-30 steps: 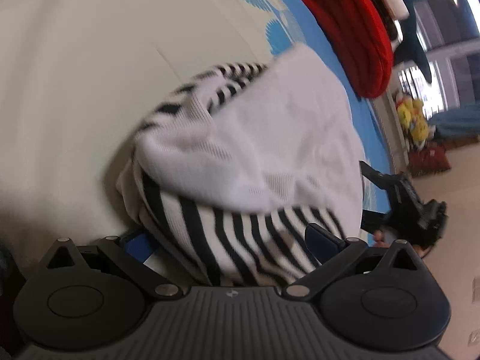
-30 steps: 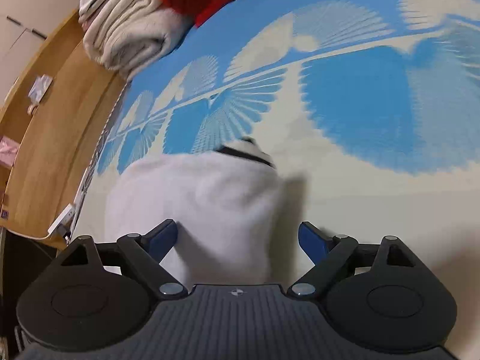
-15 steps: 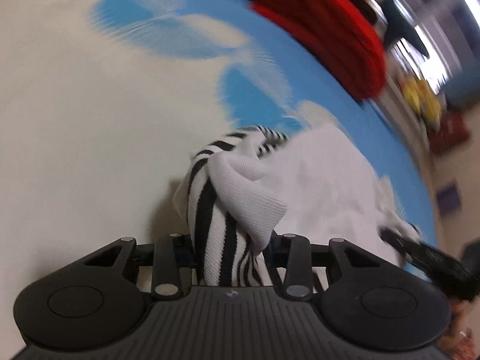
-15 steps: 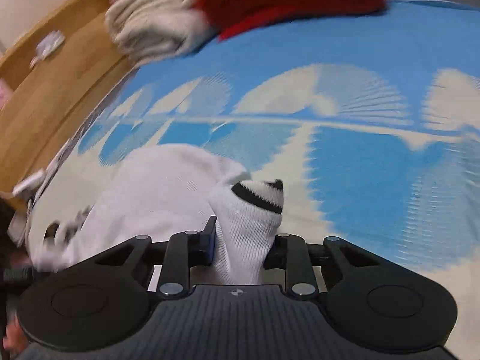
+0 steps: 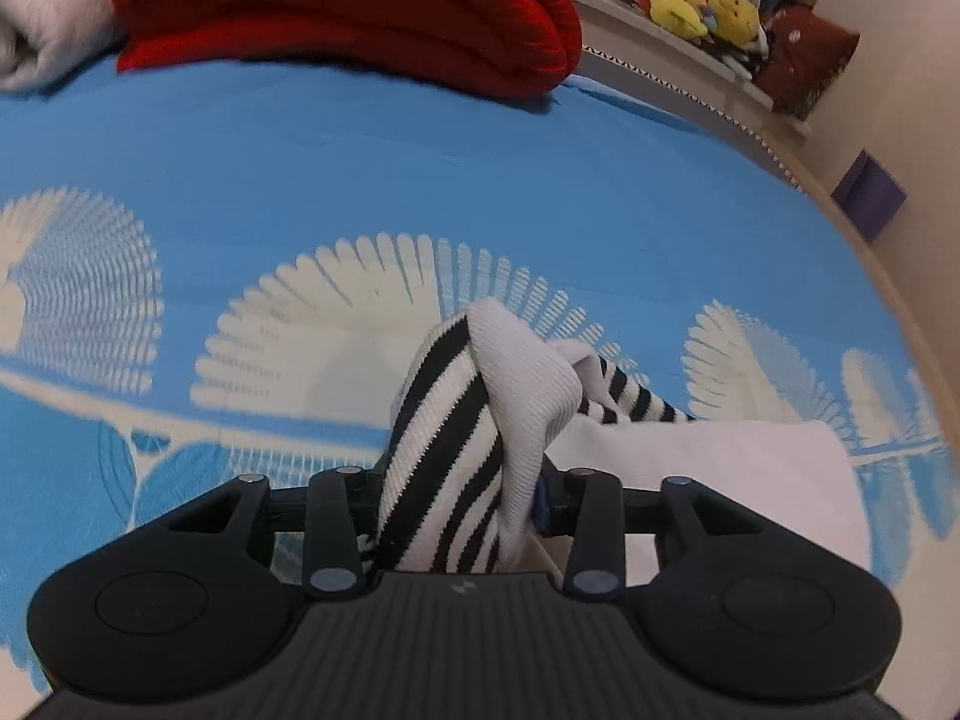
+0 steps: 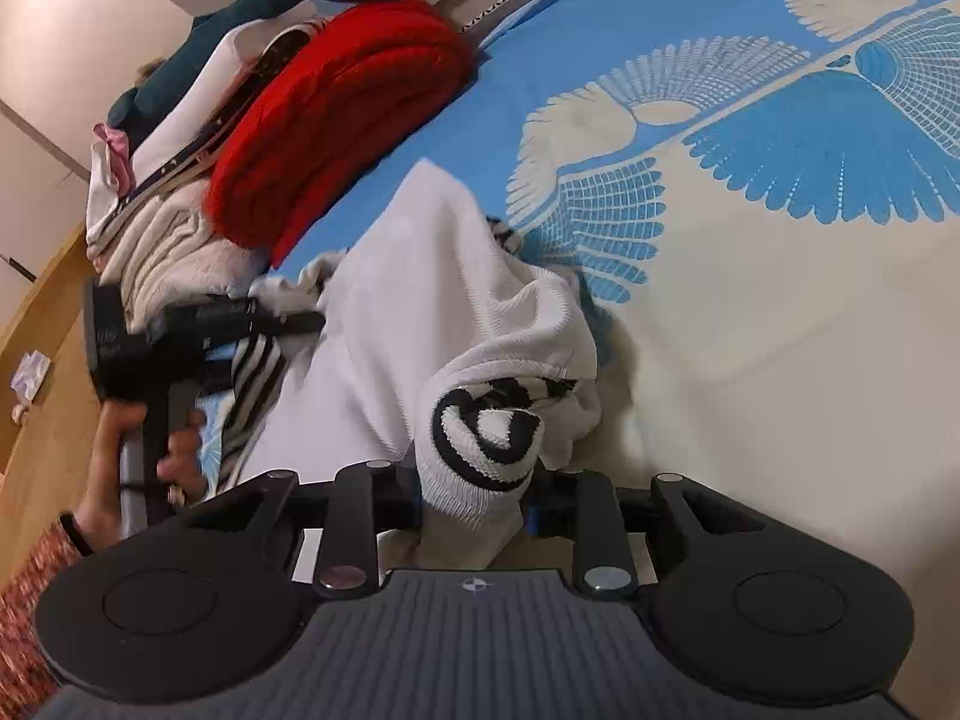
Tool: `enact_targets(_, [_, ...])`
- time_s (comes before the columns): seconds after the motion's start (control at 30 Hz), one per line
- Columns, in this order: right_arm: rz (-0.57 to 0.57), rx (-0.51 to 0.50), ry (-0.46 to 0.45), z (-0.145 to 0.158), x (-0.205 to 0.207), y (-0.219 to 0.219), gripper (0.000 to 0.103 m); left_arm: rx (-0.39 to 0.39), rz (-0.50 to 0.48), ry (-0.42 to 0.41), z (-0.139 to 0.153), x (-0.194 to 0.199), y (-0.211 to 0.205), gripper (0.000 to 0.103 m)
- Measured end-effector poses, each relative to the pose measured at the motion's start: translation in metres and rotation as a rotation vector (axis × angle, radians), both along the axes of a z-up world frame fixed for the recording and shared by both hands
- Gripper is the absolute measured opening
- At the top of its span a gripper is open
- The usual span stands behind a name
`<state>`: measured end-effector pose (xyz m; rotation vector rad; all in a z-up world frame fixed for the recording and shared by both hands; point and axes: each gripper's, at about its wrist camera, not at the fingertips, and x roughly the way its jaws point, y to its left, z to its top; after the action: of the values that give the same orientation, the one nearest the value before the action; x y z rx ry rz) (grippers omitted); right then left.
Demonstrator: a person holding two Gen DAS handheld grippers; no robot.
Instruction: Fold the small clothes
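A small white garment with black stripes [image 5: 444, 408] lies on the blue and cream bedsheet [image 5: 300, 180]. My left gripper [image 5: 456, 492] has a striped, bunched end of it pinched between its pads, and its jaws are opening slightly. The garment's white body [image 5: 720, 468] trails off to the right. In the right wrist view my right gripper [image 6: 474, 498] is shut on a rolled striped cuff [image 6: 486, 426] of the same garment [image 6: 432, 300]. The left gripper [image 6: 198, 330] shows there at the left, held by a person's hand [image 6: 132, 438], with cloth stretched between the two.
A folded red blanket [image 5: 360, 6] [image 6: 336, 120] lies at the far side of the bed beside a stack of cream and white folded laundry [image 6: 162, 240]. Plush toys [image 5: 702, 0] sit on a ledge beyond. A wooden surface [image 6: 36, 330] borders the bed at the left.
Both grippers went from open around the heaped garment to closed on it. The left one swung across the bed and rolled, carrying the striped end; the right one followed with the cuff.
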<state>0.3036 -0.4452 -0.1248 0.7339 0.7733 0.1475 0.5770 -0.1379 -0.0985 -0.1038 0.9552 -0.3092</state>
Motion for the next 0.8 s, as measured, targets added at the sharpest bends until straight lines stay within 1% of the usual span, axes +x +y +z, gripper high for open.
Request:
enact_targets(0.07, [0.006, -0.011, -0.004, -0.004, 0.000, -0.002, 0.030, 0.029, 0.011, -0.025, -0.001, 0.003, -0.003, 0.054])
enact_targets(0.13, [0.013, -0.022, 0.002, -0.005, 0.003, -0.001, 0.031, 0.046, 0.024, -0.042, 0.002, 0.005, -0.001, 0.069])
enact_targets(0.2, [0.013, -0.031, 0.003, -0.006, 0.000, 0.004, 0.033, 0.057, 0.046, -0.058, 0.005, 0.004, 0.004, 0.073])
enact_targets(0.27, [0.005, -0.044, 0.004, -0.005, -0.002, 0.003, 0.035, 0.067, 0.048, -0.066, 0.010, 0.004, 0.008, 0.078])
enact_targets(0.3, [-0.003, -0.053, 0.007, -0.005, -0.002, 0.004, 0.045, 0.079, 0.049, -0.072, 0.015, 0.004, 0.008, 0.086])
enact_targets(0.33, [-0.018, -0.078, 0.008, -0.004, -0.003, 0.003, 0.058, 0.097, 0.054, -0.083, 0.018, 0.002, 0.009, 0.093])
enact_targets(0.37, [-0.036, -0.124, 0.013, -0.002, -0.004, 0.004, 0.063, 0.119, 0.061, -0.097, 0.021, -0.002, 0.011, 0.097])
enact_targets(0.4, [-0.046, -0.166, 0.016, 0.000, -0.005, 0.003, 0.067, 0.137, 0.068, -0.109, 0.026, -0.006, 0.013, 0.103])
enact_targets(0.43, [-0.062, -0.214, 0.017, 0.005, -0.006, 0.003, 0.069, 0.152, 0.079, -0.122, 0.031, -0.012, 0.016, 0.103])
enact_targets(0.5, [-0.098, -0.327, 0.004, 0.021, -0.010, 0.008, 0.070, 0.179, 0.081, -0.133, 0.039, -0.025, 0.021, 0.103])
enact_targets(0.53, [-0.103, -0.395, -0.023, 0.031, -0.012, 0.013, 0.070, 0.200, 0.082, -0.128, 0.042, -0.035, 0.024, 0.103])
enact_targets(0.6, [-0.080, -0.535, -0.113, 0.055, -0.022, 0.033, 0.070, 0.233, 0.080, -0.112, 0.045, -0.052, 0.029, 0.103])
enact_targets(0.67, [0.008, -0.605, -0.186, 0.071, -0.032, 0.056, 0.066, 0.268, 0.089, -0.117, 0.047, -0.083, 0.037, 0.103])
enact_targets(0.7, [0.058, -0.627, -0.204, 0.075, -0.036, 0.068, 0.063, 0.279, 0.088, -0.120, 0.047, -0.097, 0.041, 0.103])
enact_targets(0.73, [0.117, -0.657, -0.202, 0.076, -0.038, 0.082, 0.063, 0.279, 0.086, -0.130, 0.048, -0.120, 0.046, 0.103])
enact_targets(0.8, [0.200, -0.729, -0.158, 0.068, -0.044, 0.109, 0.063, 0.273, 0.081, -0.154, 0.049, -0.164, 0.056, 0.103])
